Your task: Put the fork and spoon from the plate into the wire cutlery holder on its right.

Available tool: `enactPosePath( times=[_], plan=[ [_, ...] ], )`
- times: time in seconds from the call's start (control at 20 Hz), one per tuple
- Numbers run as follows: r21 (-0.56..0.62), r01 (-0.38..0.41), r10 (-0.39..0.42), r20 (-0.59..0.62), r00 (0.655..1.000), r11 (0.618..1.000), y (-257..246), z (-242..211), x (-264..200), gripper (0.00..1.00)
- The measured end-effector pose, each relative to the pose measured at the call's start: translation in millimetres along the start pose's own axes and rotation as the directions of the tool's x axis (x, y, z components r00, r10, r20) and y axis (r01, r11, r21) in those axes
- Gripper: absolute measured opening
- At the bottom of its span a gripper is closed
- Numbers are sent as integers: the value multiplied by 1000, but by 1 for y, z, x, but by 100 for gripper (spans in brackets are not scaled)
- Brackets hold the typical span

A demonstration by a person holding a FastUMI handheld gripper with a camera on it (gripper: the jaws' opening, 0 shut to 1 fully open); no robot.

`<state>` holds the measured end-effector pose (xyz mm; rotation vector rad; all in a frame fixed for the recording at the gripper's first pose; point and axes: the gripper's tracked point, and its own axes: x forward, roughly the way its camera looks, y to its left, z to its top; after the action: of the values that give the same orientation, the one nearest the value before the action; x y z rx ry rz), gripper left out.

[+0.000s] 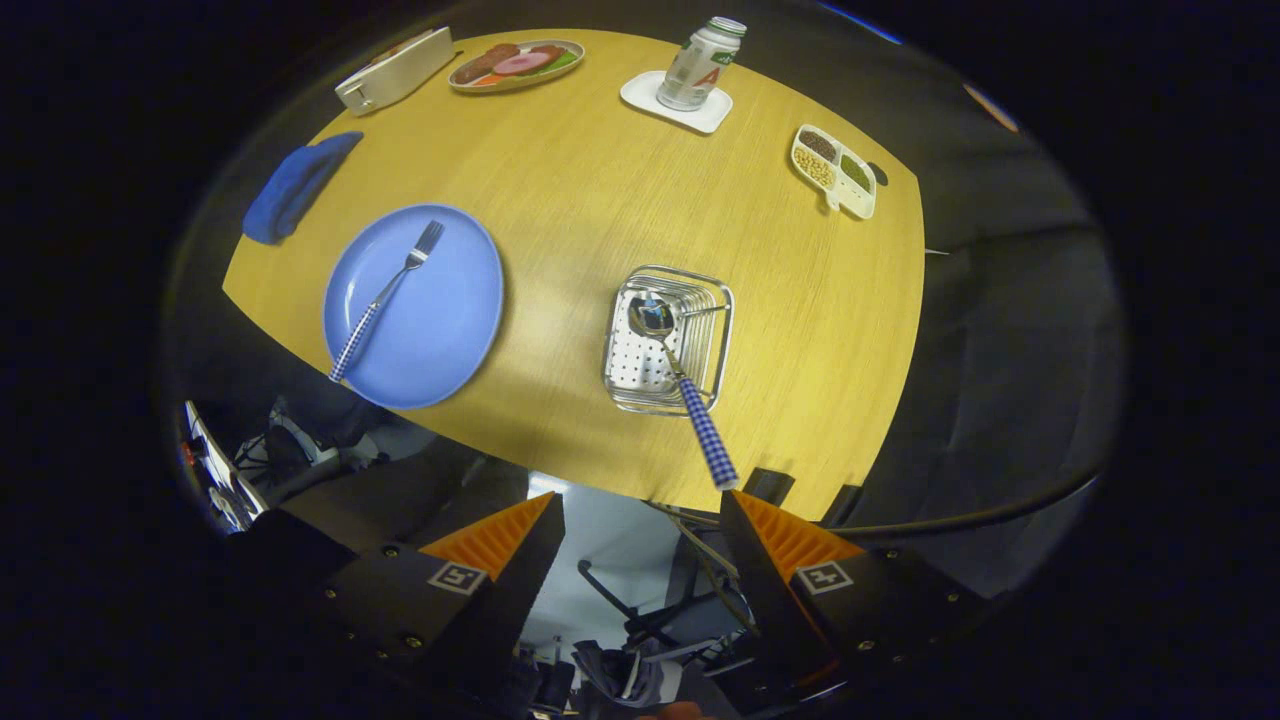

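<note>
From my remote seat, the spoon (680, 385) leaned in the wire cutlery holder (667, 340), and I could not tell whether its handle end touched the gripper (640, 505), whose fingers stood apart. Beyond the holder, the food on the oval dish (516, 64) was too small to identify. The clutter below the table (600, 200) was blurred.

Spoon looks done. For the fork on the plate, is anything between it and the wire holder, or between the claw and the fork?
Nothing visible blocks either path. The fork lies alone on the plate, and bare table separates the plate from the holder. The spoon leans in the holder, handle jutting toward the open claw, which is holding nothing.
</note>
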<state>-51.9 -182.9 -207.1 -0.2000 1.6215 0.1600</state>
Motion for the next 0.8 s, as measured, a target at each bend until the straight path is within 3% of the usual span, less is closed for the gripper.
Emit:
enactPosePath(
  times=[0.4,0.8],
  plan=[
    [79,-71,63,93,994,994,87,-2,-18,97],
    [85,-157,143,153,978,984,166,29,0,97]
  ],
)
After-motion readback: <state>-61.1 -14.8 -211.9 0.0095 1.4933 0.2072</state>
